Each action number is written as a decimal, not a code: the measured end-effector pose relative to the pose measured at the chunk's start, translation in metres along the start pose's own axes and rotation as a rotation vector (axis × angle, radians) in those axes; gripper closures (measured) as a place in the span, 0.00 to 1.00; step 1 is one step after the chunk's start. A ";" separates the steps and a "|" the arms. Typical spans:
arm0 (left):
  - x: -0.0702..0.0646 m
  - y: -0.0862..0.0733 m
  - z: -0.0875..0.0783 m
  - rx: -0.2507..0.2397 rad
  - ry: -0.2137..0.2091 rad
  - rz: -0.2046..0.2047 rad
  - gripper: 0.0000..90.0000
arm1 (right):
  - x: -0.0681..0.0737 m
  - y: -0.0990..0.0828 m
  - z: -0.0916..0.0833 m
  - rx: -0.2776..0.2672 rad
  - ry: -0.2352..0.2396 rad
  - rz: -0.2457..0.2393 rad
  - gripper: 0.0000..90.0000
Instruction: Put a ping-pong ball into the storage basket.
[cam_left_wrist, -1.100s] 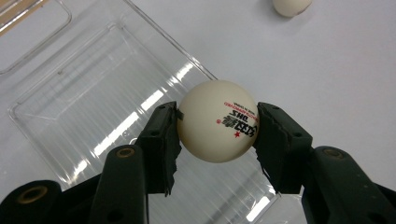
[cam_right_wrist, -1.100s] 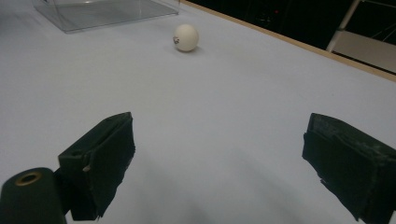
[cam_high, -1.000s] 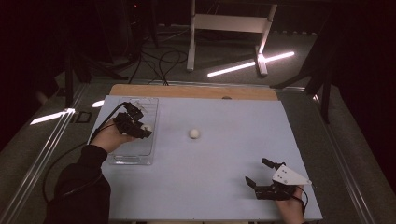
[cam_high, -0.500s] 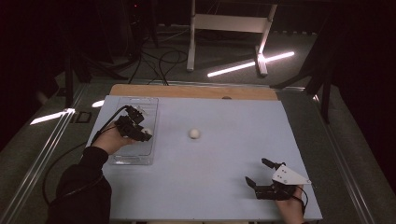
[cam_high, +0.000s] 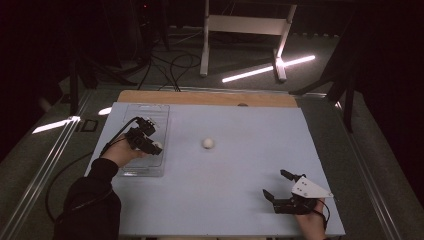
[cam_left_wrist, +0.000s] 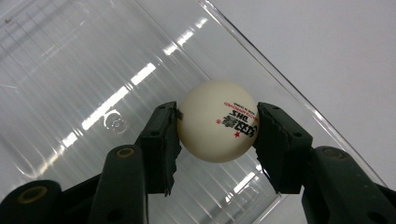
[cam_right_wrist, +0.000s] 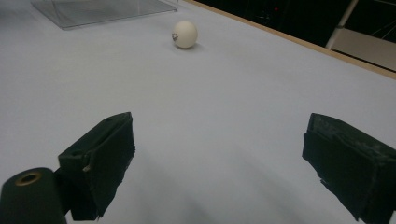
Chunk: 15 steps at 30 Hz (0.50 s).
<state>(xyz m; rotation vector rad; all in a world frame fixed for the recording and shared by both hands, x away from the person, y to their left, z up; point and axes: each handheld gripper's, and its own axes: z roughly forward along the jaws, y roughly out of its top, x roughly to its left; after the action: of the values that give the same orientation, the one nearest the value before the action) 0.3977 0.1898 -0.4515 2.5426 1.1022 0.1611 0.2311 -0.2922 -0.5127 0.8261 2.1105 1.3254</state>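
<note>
The pale blue table (cam_high: 225, 200) is carrying a clear plastic tray (cam_high: 150, 112) at its left. Over the tray, the left gripper (cam_high: 156, 146) is clamping a white table-tennis ball (cam_left_wrist: 218, 121). The right gripper (cam_high: 279, 185) is resting wide open near a second ball (cam_high: 208, 143) mid-table.

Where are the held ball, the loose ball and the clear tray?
held ball (cam_left_wrist: 217, 121): left gripper view, middle of its white face, between the fingers.
loose ball (cam_high: 208, 143): high view, centre of the ball on the table.
clear tray (cam_high: 145, 111): high view, its far wall.
</note>
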 end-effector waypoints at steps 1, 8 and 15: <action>0.001 0.000 0.000 -0.001 -0.001 -0.004 0.58 | 0.000 0.000 0.000 0.000 0.000 0.001 0.10; 0.004 0.001 -0.005 -0.012 0.020 -0.041 0.46 | 0.000 0.000 0.000 -0.003 -0.004 0.001 0.10; 0.006 0.001 -0.015 -0.042 0.027 -0.069 0.24 | -0.001 0.000 0.000 0.001 -0.003 0.000 0.10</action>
<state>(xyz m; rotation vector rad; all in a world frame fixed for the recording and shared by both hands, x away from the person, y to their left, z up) 0.3989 0.1980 -0.4370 2.4689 1.1825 0.1991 0.2312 -0.2930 -0.5129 0.8280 2.1093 1.3219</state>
